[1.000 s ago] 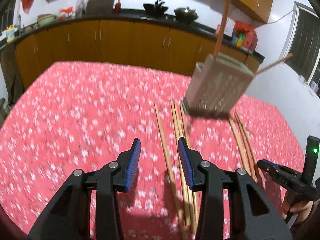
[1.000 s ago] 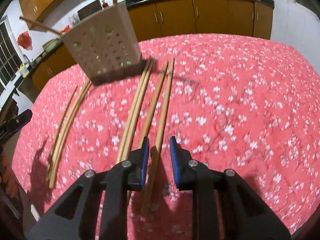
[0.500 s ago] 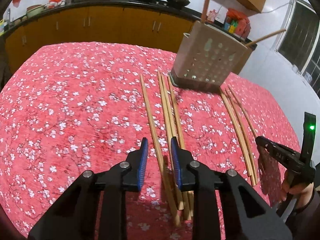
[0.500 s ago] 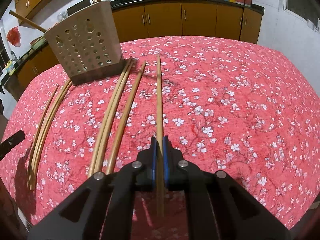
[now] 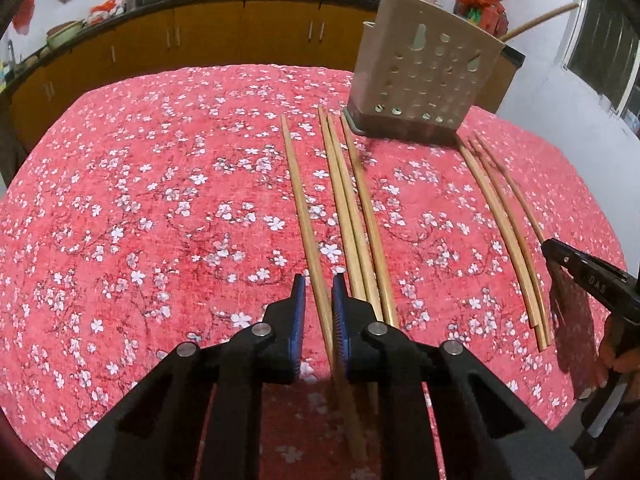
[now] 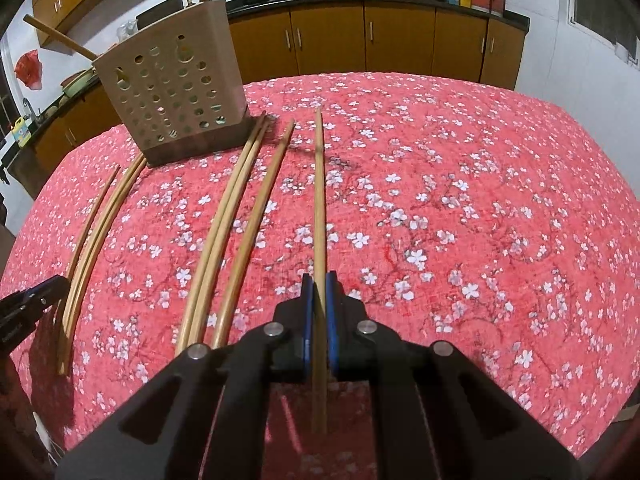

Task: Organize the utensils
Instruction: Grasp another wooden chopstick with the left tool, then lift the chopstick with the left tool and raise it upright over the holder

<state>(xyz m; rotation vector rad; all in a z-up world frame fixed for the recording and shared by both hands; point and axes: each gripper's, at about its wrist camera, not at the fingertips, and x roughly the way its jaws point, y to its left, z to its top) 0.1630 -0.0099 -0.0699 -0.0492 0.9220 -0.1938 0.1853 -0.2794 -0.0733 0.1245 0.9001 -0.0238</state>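
Left wrist view: left gripper [image 5: 317,280] low in centre frame, angled down at red floral tablecloth [image 5: 160,200]. Jaws just been closing, now narrow but not clamped: leftmost chopstick [image 5: 298,192] between the blue pads, lying against the right pad, strip of cloth visible between it and the left pad. Three more chopsticks [image 5: 352,216] just right of it, near-parallel, far ends close to the base of the perforated beige utensil holder [image 5: 424,76] in upper right. Separate bundle of three chopsticks [image 5: 504,232] toward right edge, well apart from the gripper. Wooden handle [image 5: 536,20] sticking out of holder top, leaning right.

Right wrist view: right gripper [image 6: 316,278] low centre, clenched on lone chopstick [image 6: 319,200]; both pads pressed to its sides, shaft running up-frame from the jaws, near end passing back under the gripper body. Whether far tip rests on the cloth: cannot tell. Same holder [image 6: 172,88] upper left, upright on the cloth. Loose chopsticks [image 6: 240,220] left of the clamped one, further bundle [image 6: 92,240] at lower left. Brown cabinets [image 6: 328,36] along top of frame
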